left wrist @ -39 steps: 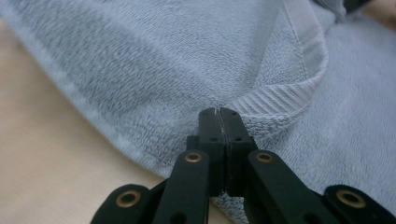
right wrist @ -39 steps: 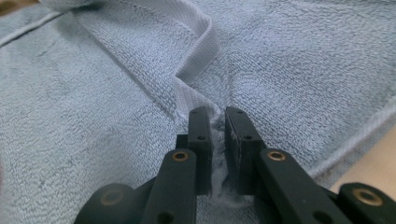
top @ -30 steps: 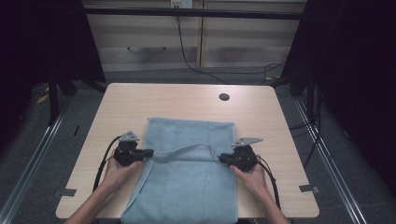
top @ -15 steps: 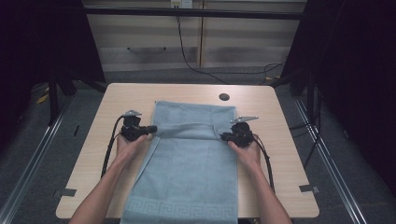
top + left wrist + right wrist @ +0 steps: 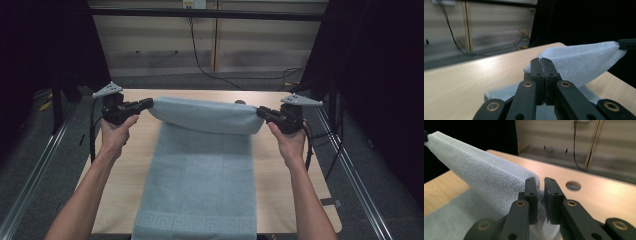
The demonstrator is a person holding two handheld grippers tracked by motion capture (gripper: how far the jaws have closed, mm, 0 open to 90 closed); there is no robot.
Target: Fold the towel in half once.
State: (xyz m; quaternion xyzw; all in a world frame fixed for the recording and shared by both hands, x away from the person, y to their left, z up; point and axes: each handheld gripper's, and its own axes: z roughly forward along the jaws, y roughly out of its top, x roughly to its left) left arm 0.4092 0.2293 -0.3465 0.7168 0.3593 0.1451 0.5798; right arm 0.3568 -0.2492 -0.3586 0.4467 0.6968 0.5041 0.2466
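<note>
A light blue towel (image 5: 200, 175) lies lengthwise down the wooden table (image 5: 125, 185), and its far part is lifted off the surface as a taut fold (image 5: 205, 115). My left gripper (image 5: 148, 103) is shut on the fold's left corner, and in the left gripper view the jaws press together on the towel (image 5: 579, 60). My right gripper (image 5: 261, 113) is shut on the right corner; in the right gripper view the towel (image 5: 481, 180) is pinched between the jaws. A patterned border (image 5: 195, 222) marks the towel's near end at the table's front edge.
A round hole (image 5: 573, 185) sits in the tabletop beyond the towel. Dark curtains flank the table, and a pale wall with a hanging cable (image 5: 200, 55) stands behind it. Bare wood lies on both sides of the towel.
Both grippers have carried the towel's corners away from the person and upward. The towel's folded layer has opened out, so the towel now reaches down to the near edge.
</note>
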